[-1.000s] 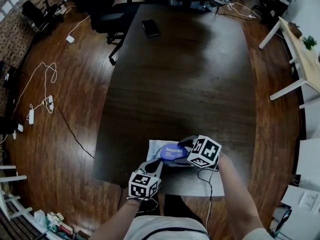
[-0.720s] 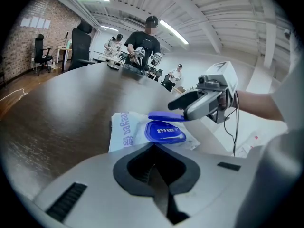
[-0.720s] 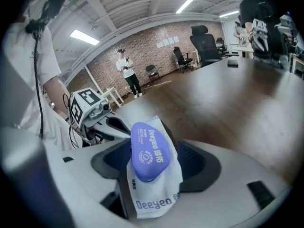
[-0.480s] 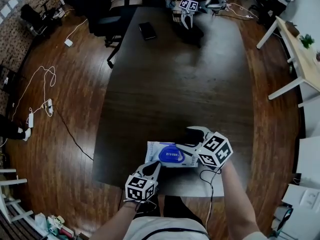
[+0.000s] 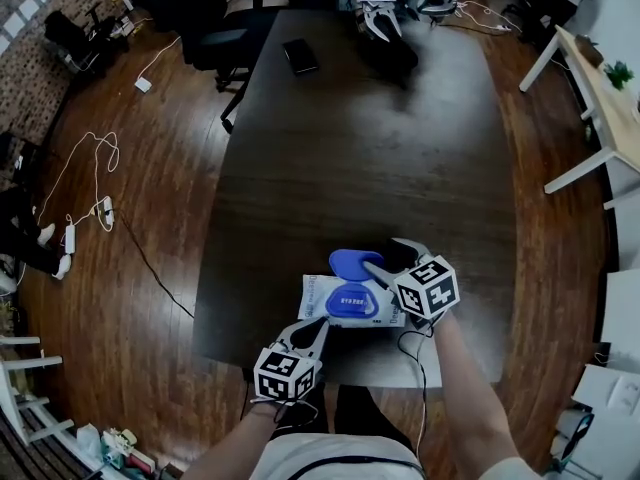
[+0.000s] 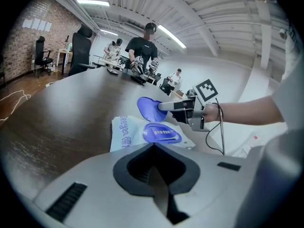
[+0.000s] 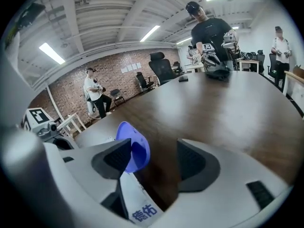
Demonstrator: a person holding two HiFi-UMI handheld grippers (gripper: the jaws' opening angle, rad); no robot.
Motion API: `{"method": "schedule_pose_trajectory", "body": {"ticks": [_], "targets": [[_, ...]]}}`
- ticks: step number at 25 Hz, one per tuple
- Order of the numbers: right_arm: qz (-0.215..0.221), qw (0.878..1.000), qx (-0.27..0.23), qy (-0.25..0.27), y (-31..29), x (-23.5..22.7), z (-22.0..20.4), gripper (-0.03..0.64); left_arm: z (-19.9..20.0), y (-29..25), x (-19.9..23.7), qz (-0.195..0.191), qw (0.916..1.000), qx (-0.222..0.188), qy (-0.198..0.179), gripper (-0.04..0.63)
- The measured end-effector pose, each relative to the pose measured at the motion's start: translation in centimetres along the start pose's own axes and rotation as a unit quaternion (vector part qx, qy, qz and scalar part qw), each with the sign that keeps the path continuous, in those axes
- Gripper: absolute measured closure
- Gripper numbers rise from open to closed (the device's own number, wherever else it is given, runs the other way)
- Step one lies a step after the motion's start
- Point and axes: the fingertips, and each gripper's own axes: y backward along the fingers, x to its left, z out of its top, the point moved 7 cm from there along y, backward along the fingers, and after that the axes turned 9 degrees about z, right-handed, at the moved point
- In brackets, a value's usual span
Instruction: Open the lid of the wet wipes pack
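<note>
Lettering in blue on the white wet wipes pack [image 7: 138, 207] reads 德佑 in my right gripper view; the print on its blue oval label is too small for me to read. The soft pack lies flat at the near end of a long dark wood-grain table [image 5: 360, 148], above a plank floor [image 5: 130, 168], with a brick wall [image 7: 118, 65] beyond. Its glossy rounded blue lid [image 5: 350, 262] stands flipped up against one jaw of my right gripper [image 5: 388, 256], whose jaws are spread. My left gripper [image 5: 316, 326], jaws pressed together, sits at the pack's near edge.
</note>
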Motion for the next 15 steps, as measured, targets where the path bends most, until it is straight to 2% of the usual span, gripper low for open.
{"method": "schedule_pose_trajectory", "body": {"ticks": [4,7,12,15], "targets": [[0.003,1.000,-0.016,0.007,1.5,1.5,0.0,0.308,0.5,0.8,-0.5,-0.006,0.9998,-0.017,-0.009,0.594],[-0.001,0.999,-0.049,0.004,4.1,3.4,0.0,0.308,1.7,1.8,-1.3,-0.015,0.9989,-0.040,-0.017,0.594],[-0.002,0.993,-0.119,-0.012,9.3,9.6,-0.2,0.308,4.9,5.5,-2.4,-0.024,0.9943,-0.096,-0.040,0.594],[-0.022,0.989,-0.148,-0.013,12.4,13.3,-1.0,0.313,7.1,8.0,-2.9,-0.033,0.9892,-0.132,-0.054,0.594]]}}
